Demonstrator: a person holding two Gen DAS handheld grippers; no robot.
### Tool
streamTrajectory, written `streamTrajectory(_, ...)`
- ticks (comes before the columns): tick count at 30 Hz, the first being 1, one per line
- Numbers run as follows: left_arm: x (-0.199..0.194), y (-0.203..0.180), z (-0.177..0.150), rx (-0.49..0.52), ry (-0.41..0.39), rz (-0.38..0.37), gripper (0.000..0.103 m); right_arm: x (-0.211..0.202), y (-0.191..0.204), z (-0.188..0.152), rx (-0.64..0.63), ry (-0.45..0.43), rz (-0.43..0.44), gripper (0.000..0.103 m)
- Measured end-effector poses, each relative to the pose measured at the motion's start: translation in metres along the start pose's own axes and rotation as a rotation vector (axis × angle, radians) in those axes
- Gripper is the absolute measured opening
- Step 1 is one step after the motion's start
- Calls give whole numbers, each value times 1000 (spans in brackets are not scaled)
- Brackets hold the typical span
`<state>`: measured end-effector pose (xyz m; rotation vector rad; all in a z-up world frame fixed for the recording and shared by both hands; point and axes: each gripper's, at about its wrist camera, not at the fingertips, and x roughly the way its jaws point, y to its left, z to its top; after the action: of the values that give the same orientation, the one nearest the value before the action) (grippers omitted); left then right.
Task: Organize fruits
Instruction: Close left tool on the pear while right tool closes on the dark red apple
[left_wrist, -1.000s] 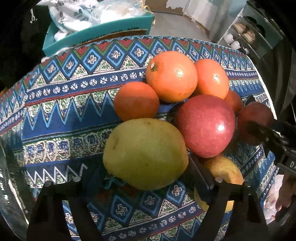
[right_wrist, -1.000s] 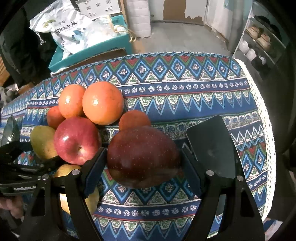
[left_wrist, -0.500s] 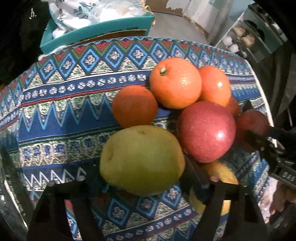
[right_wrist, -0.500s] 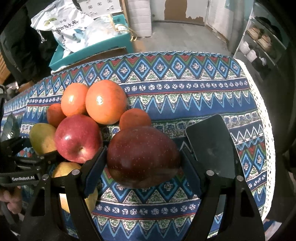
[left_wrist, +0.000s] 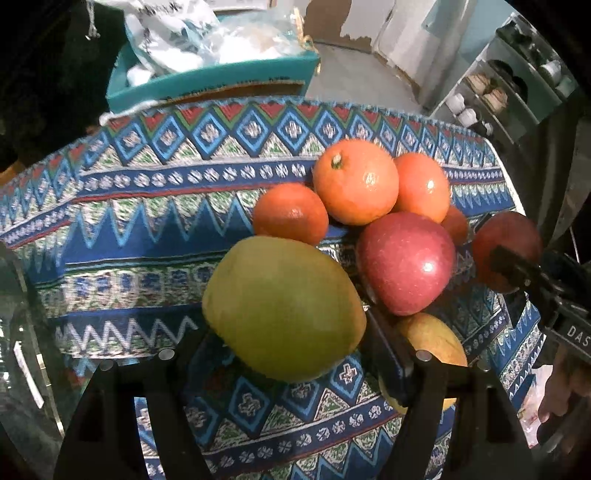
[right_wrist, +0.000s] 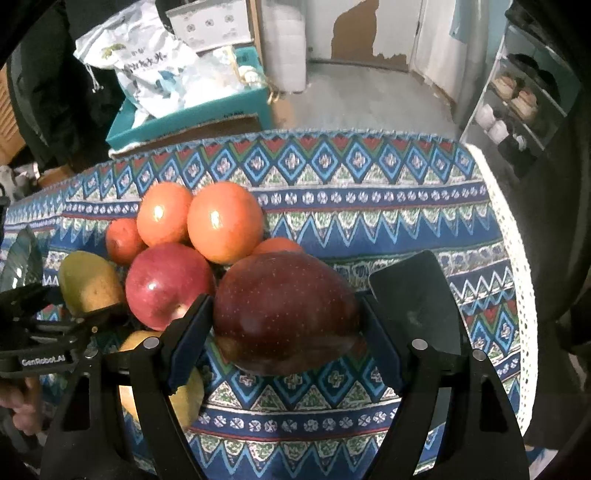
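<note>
On the patterned tablecloth (right_wrist: 369, 199), a pile of fruit is lying near the middle of the table. Between the fingers of the left gripper (left_wrist: 284, 354) a green mango (left_wrist: 282, 308) is sitting; the jaws are closing on it, and both pads are touching its sides. I cannot tell for sure if the mango is lifted from the cloth.

Just to the right of this mango, a red apple (left_wrist: 406, 262) is resting, and below it a yellow mango (left_wrist: 436, 339) is lying partly behind the right finger. Behind the apple, four oranges are crowding together: a big orange (left_wrist: 356, 181) with a stem scar, a second orange (left_wrist: 424, 186) touching it at its right, a darker orange (left_wrist: 291, 214) at its left, and a small orange (left_wrist: 456, 225) mostly hidden.

The right gripper (right_wrist: 286, 339) is gripping a dark red apple (right_wrist: 286, 310); its blue pads are pressing on both sides of the fruit at about middle width. This apple is staying at the right edge of the pile, close to the oranges.

Beyond the far edge of the table, a teal box (right_wrist: 192, 114) with white bags is standing on the floor, and a shelf (right_wrist: 517, 99) with shoes is standing at the right.
</note>
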<state>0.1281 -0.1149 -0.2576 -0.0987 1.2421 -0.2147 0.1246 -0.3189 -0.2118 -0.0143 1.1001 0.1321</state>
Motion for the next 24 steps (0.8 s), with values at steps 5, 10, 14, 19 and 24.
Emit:
streamTrajectory(5, -34, 2, -1, 11, -80, 17, 69, -17, 6, 5, -10, -49, -8, 79)
streamTrajectory(10, -57, 4, 8, 6, -106, -3, 33, -34, 15, 8, -25, -84, -3, 79)
streamTrajectory(14, -38, 3, 8, 34, -41, 36, 50, -33, 19, 7, -18, -67, 7, 79)
streamTrajectory(19, -13, 8, -1, -10, 25, -25, 68, -30, 20, 3, -25, -51, 12, 79)
streamTrajectory(24, -1, 0, 1, 13, 19, -28, 73, -31, 18, 6, -11, -56, 19, 79)
